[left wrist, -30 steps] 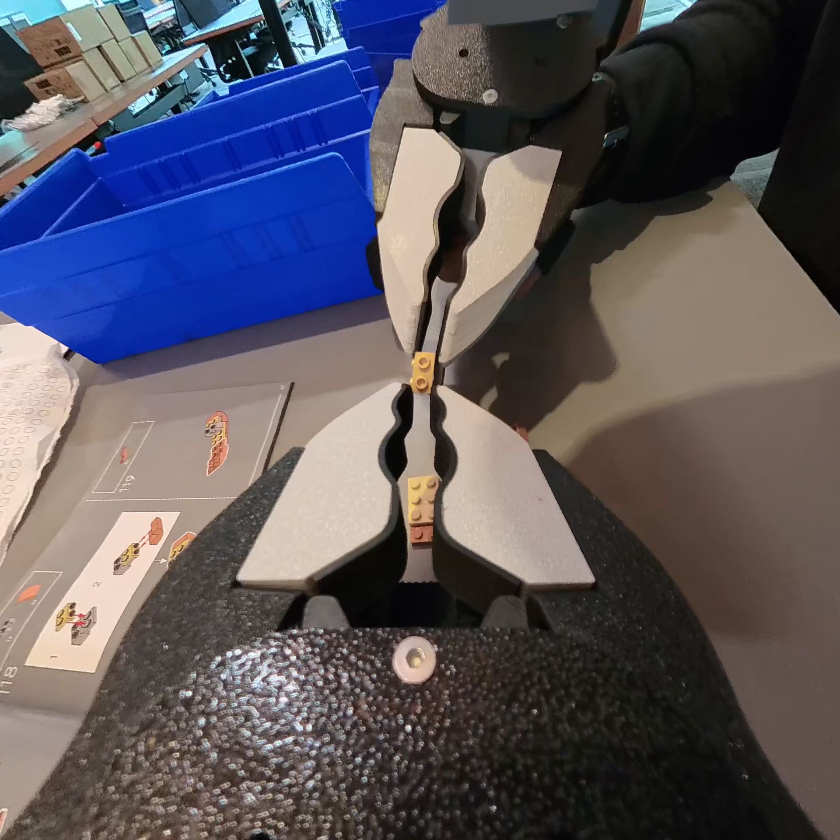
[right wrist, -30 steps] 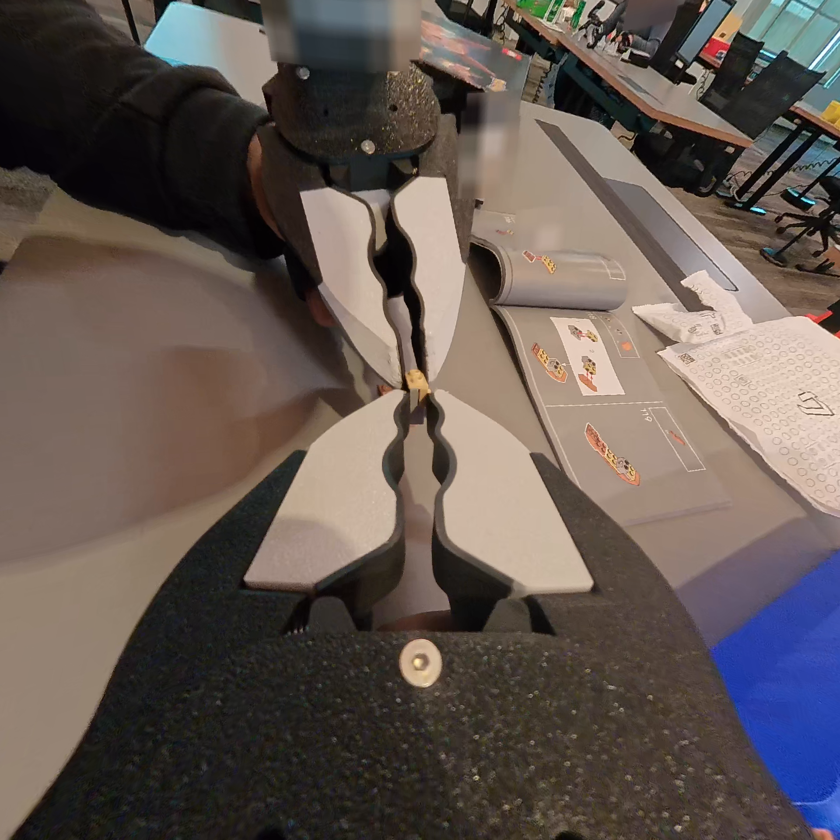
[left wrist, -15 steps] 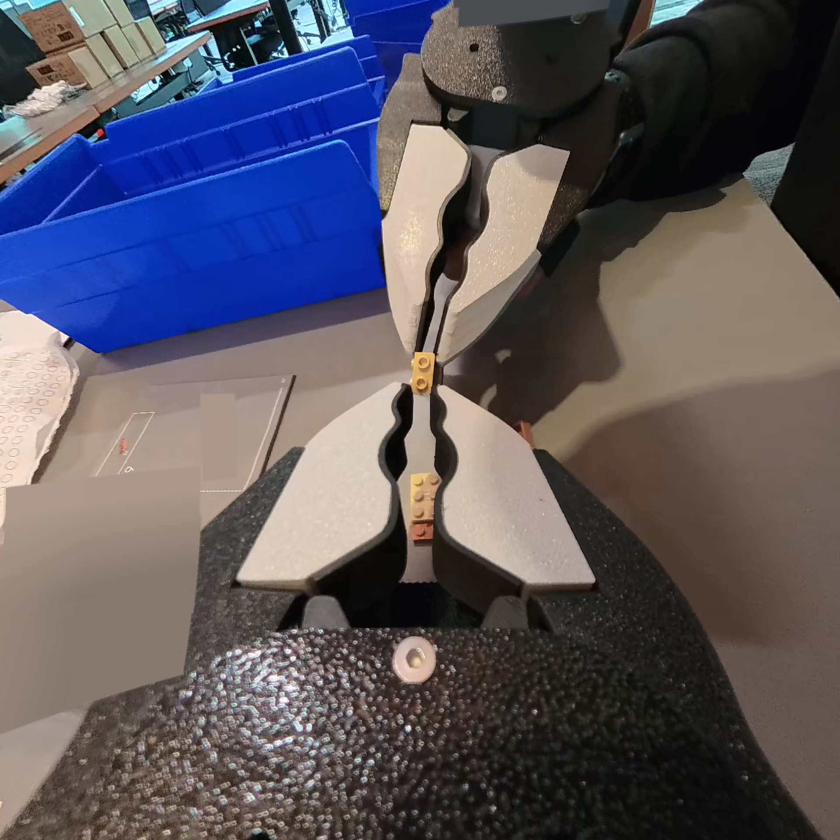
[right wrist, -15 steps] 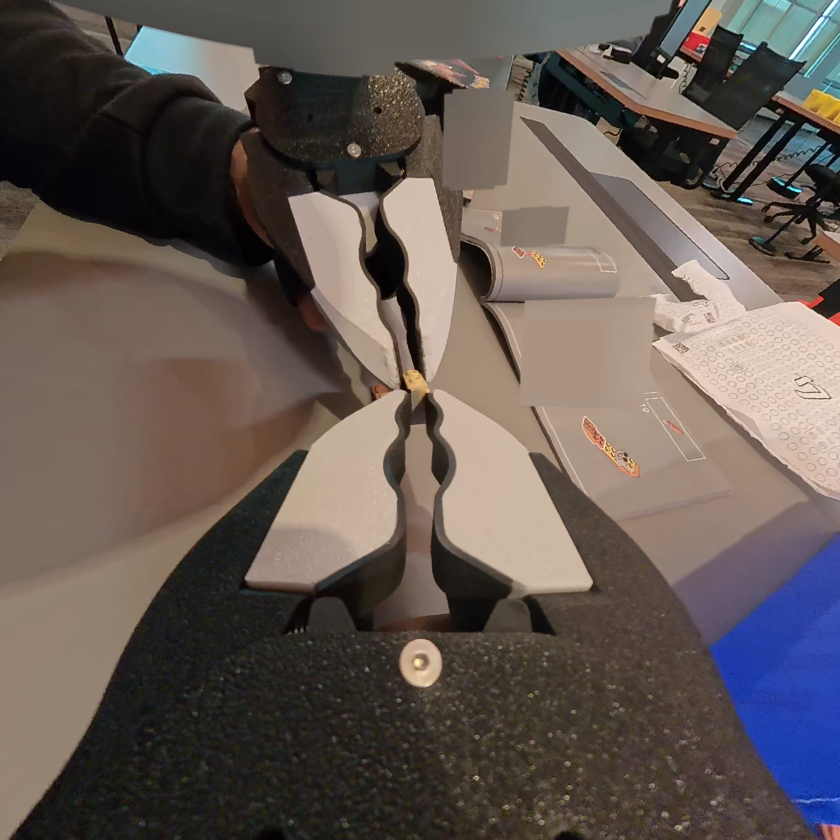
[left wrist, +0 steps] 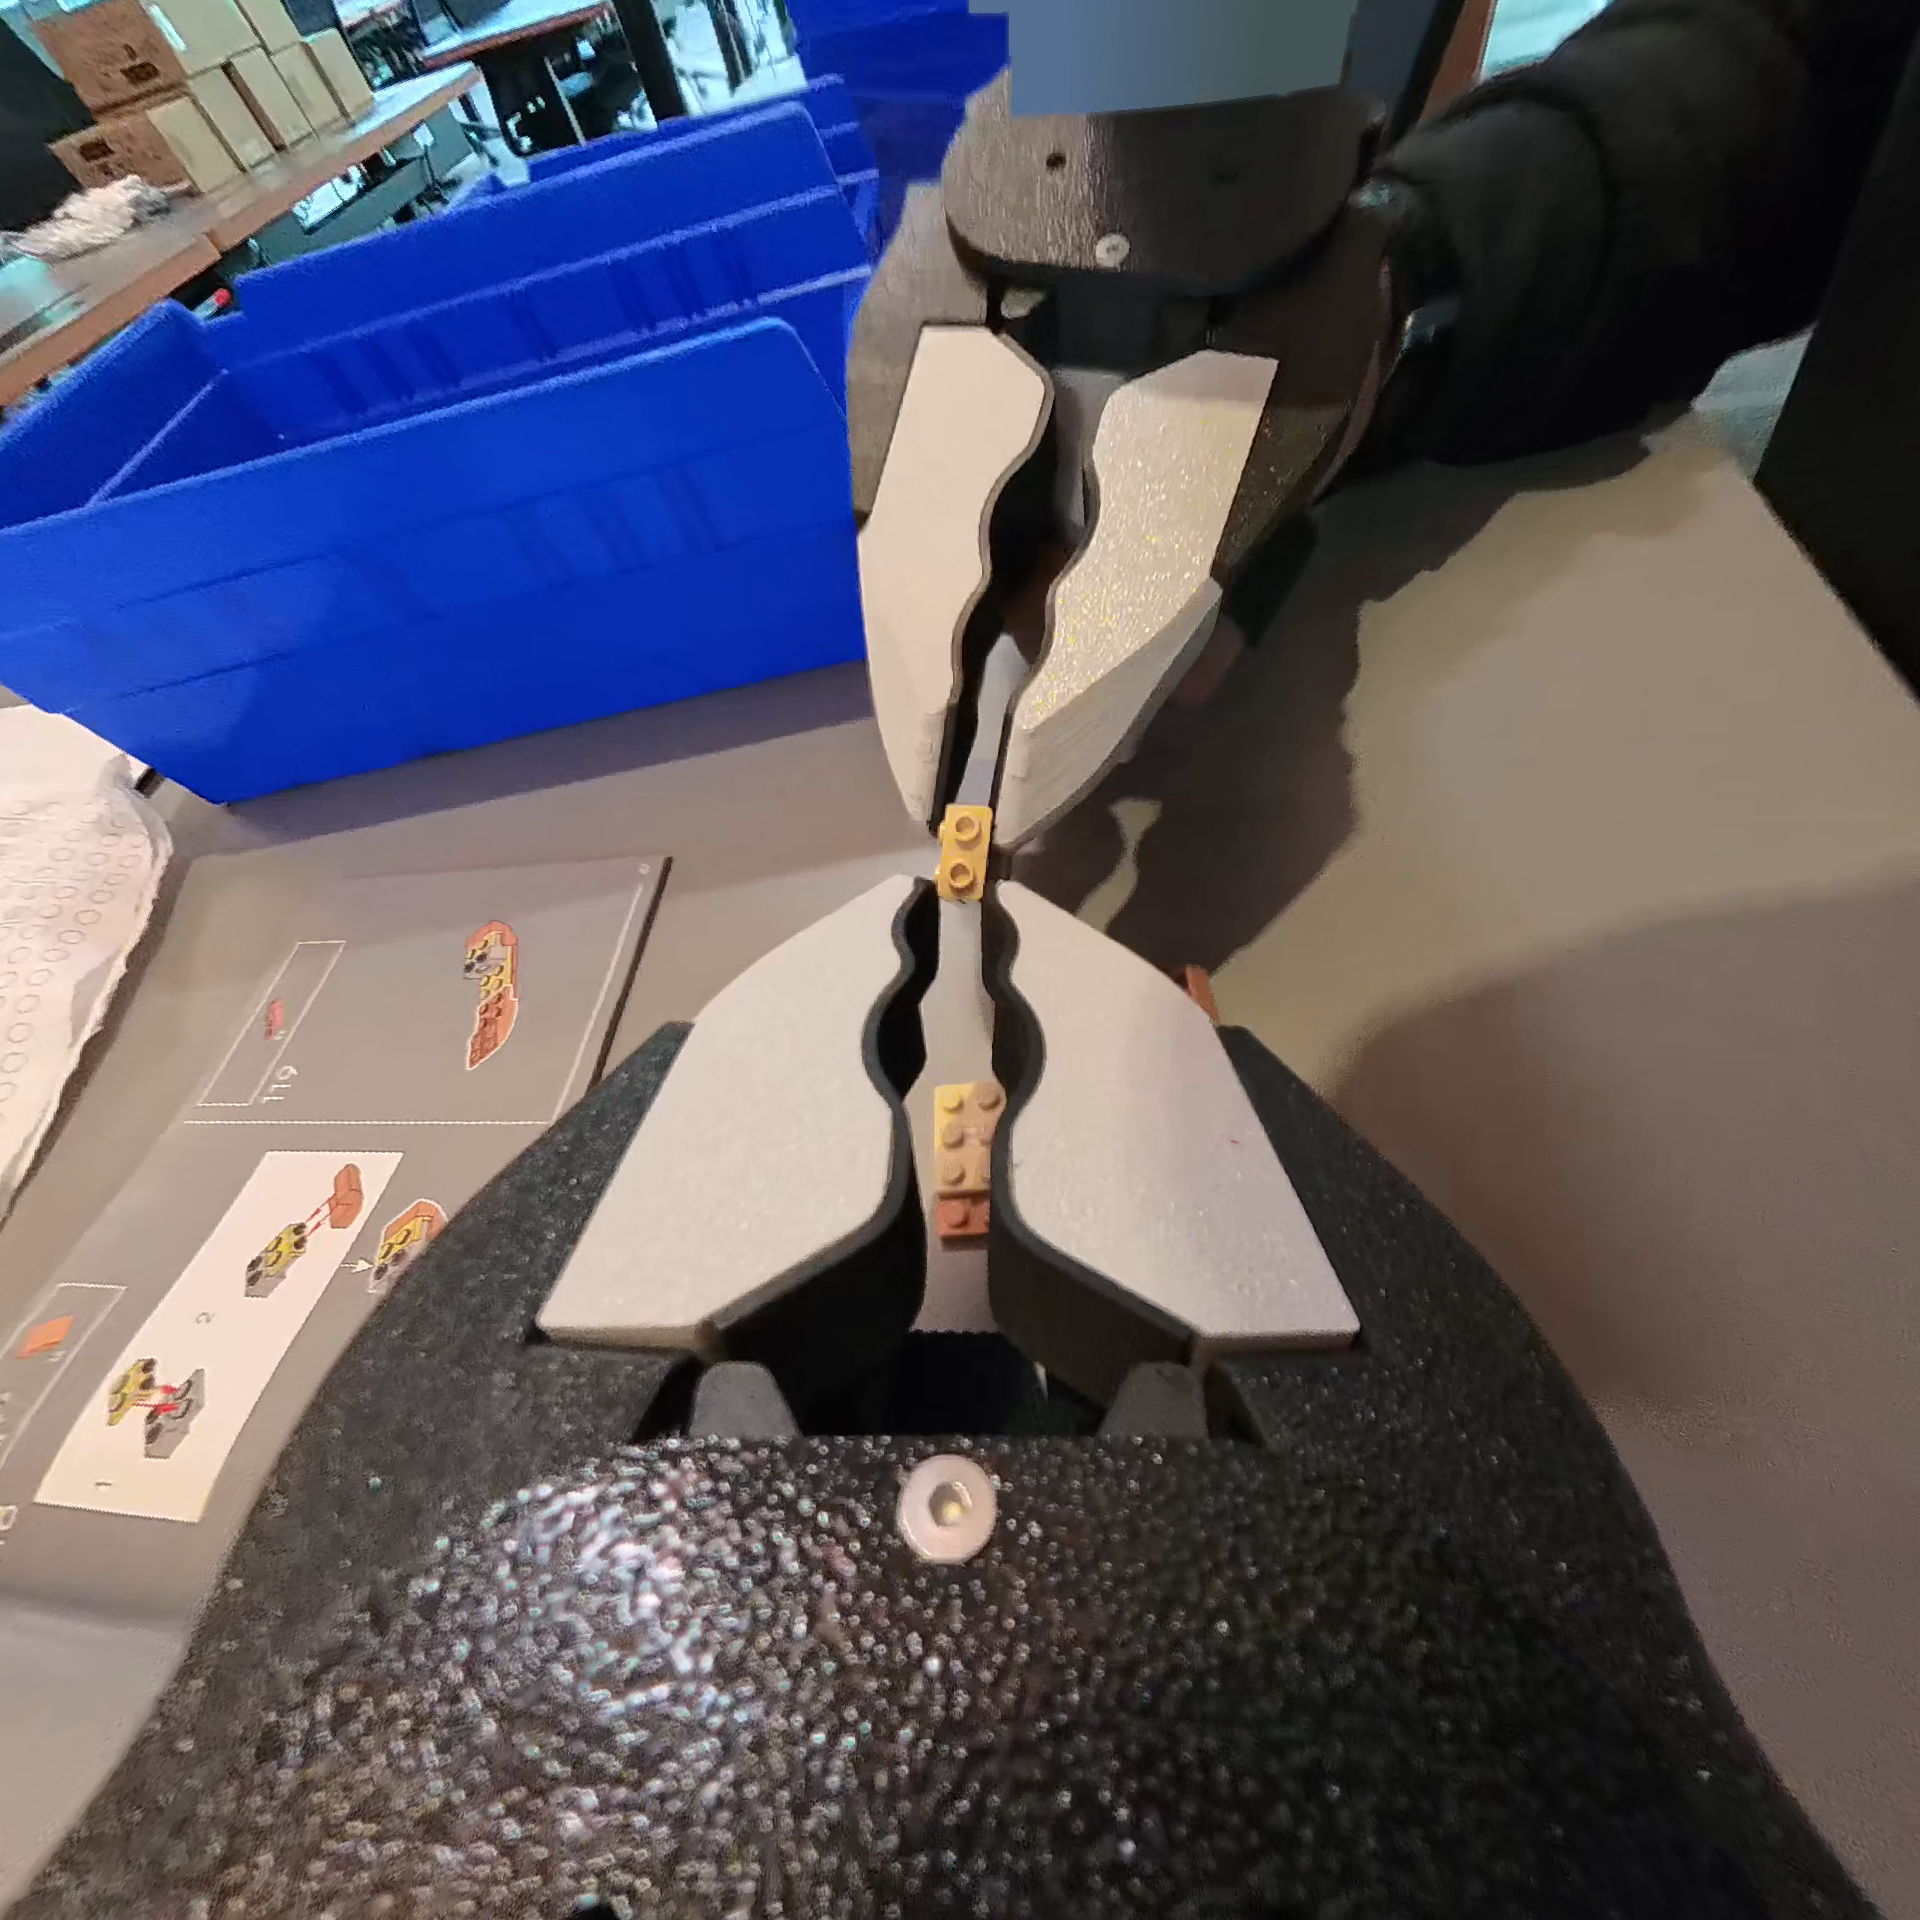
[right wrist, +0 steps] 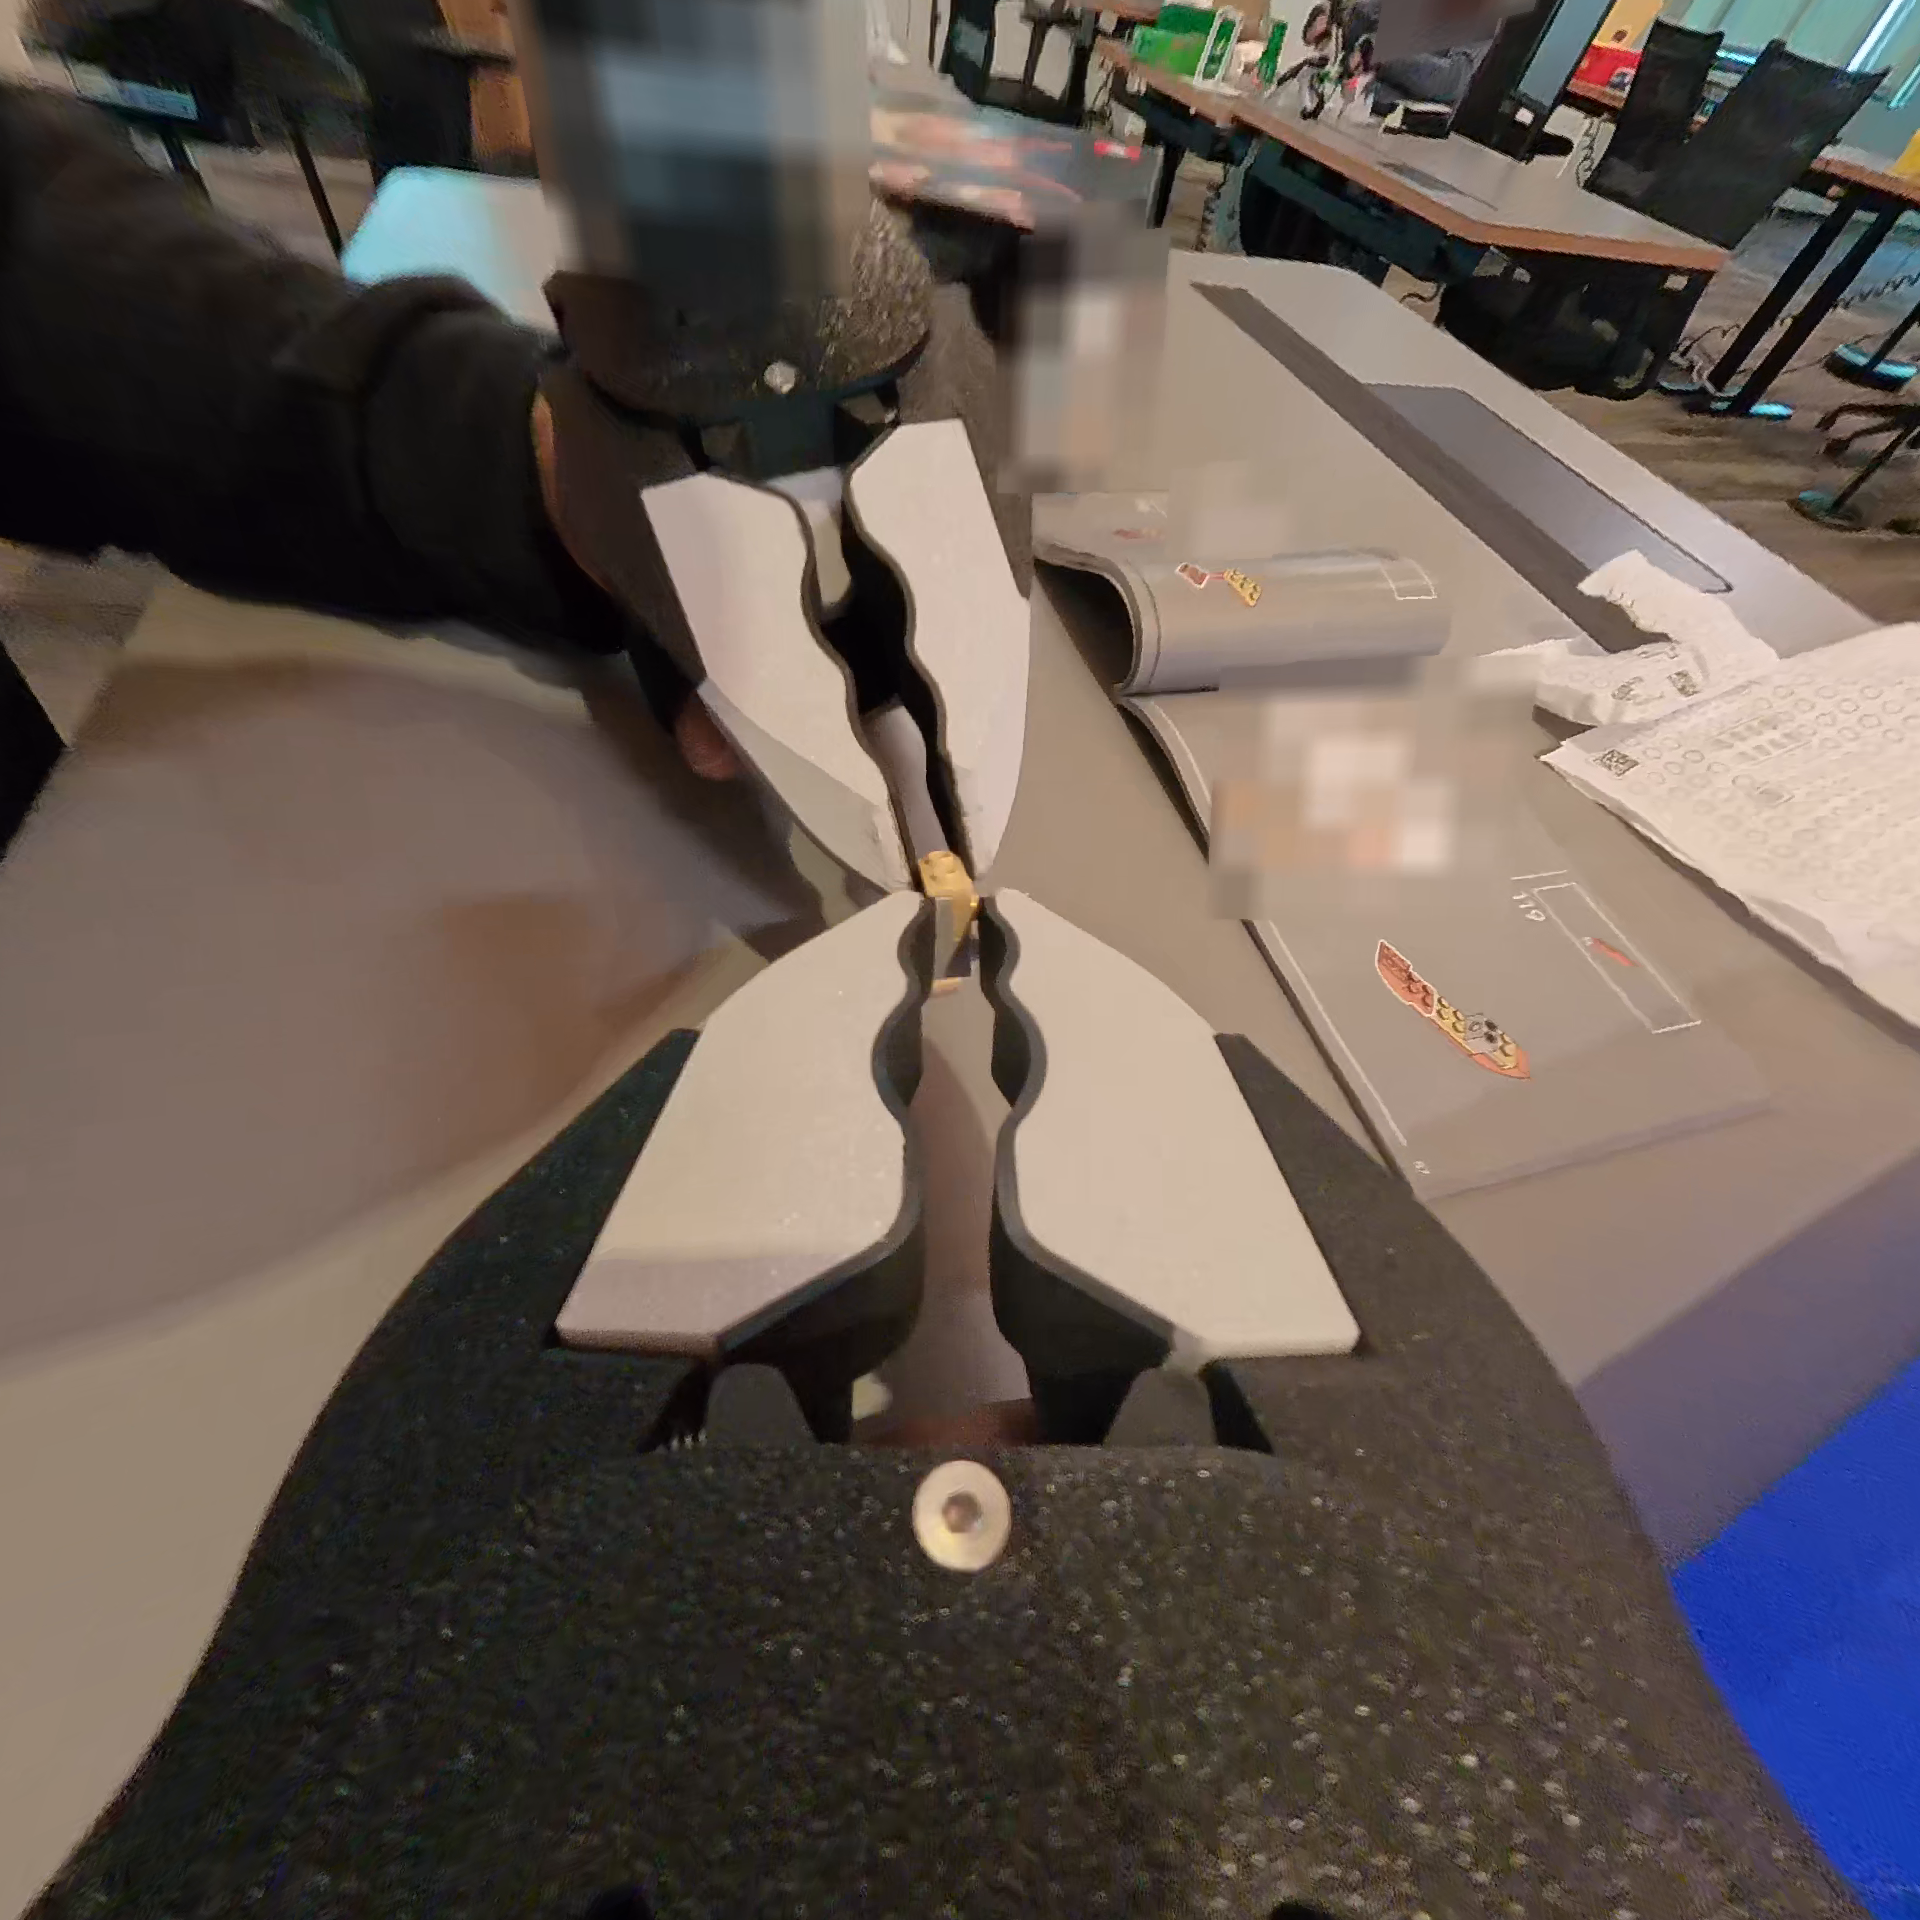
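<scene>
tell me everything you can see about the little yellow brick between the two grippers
The yellow brick is a small, glossy plastic toy plate, one stud wide and two long, both round studs facing the left wrist camera. It hangs in the air above the grey table, pinched where the two tool tips meet: the right gripper closes on its far end and the left gripper on its near end. From the right wrist view it shows edge-on.
</scene>
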`<state>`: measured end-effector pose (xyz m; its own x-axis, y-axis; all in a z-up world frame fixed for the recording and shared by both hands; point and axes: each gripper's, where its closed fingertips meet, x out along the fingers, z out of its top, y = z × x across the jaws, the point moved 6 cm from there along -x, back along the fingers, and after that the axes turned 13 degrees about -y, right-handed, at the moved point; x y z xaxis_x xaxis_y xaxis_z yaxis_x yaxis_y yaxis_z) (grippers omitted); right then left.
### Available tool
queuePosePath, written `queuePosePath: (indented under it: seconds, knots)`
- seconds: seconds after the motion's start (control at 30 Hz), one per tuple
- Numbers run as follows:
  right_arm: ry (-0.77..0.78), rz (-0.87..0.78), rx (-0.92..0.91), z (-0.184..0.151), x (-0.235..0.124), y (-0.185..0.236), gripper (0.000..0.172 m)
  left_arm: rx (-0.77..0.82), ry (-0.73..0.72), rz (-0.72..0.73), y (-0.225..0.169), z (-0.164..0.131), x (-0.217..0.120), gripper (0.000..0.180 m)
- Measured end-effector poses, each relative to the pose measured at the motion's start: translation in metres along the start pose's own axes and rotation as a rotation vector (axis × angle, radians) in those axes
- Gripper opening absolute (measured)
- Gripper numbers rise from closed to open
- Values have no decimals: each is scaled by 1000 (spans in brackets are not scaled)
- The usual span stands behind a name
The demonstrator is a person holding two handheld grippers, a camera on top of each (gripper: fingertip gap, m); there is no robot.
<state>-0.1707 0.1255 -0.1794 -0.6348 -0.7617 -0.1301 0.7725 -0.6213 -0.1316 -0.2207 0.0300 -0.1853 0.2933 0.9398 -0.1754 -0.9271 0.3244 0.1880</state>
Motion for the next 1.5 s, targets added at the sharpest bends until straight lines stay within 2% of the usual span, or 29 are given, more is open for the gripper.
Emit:
queuePosePath:
  seconds: [0.23, 0.33, 0.47, 1.2, 1.5]
  knots:
    - [-277, 34, 404, 13, -9, -16, 7, -254, -228, 31, 15, 17, -11, 16]
    - [-322, 46, 447, 16, -9, -17, 7, -355, -323, 17, 17, 24, -13, 15]
    - [-377, 65, 462, 20, -8, -14, 7, -434, -371, -12, 13, 26, -10, 13]
    - [-413, 85, 434, 23, -7, -9, 7, -445, -401, -28, 8, 30, -11, 7]
    - [-411, 85, 417, 23, -6, -7, 7, -342, -378, 6, 6, 32, -13, 5]
